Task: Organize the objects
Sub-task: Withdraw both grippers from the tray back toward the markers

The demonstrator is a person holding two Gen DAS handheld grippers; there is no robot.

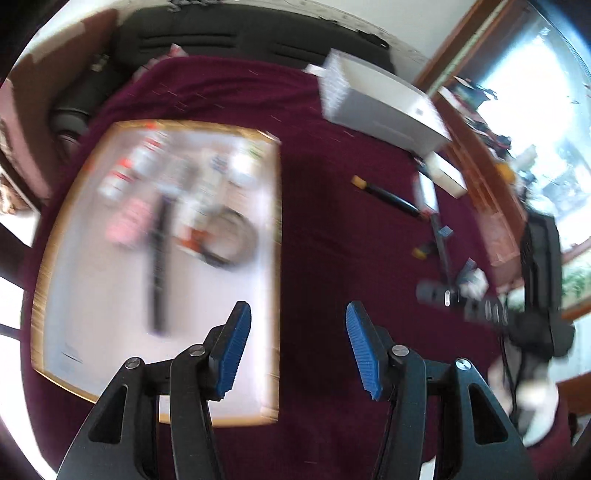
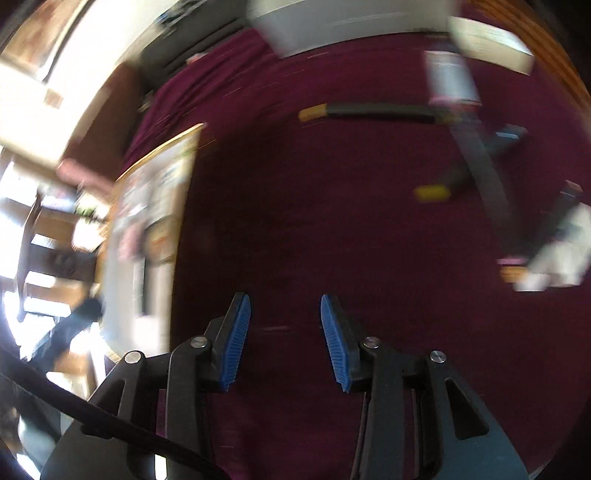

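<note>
My left gripper point(image 1: 298, 312) is open, with only maroon cloth point(image 1: 332, 240) between its blue pads. It hovers at the right edge of a wood-rimmed white tray point(image 1: 92, 350). The blurred tray holds a long black stick point(image 1: 159, 266), a coiled cable point(image 1: 229, 240) and several small bottles. My right gripper point(image 2: 283, 302) is also open and empty over bare cloth point(image 2: 314, 221). Ahead of it lie a black tool with a yellow end point(image 2: 369, 110) and a second yellow-tipped tool point(image 2: 432, 192). The first tool point(image 1: 388, 195) also lies right of the tray in the left wrist view.
A white box point(image 1: 380, 103) stands at the far right of the cloth, seen too in the right wrist view as the white box point(image 2: 332, 26). Small cards and clips point(image 1: 443, 232) lie near the tools. A black handheld device point(image 1: 535, 295) is at the right. The tray's rim point(image 2: 155, 177) lies left.
</note>
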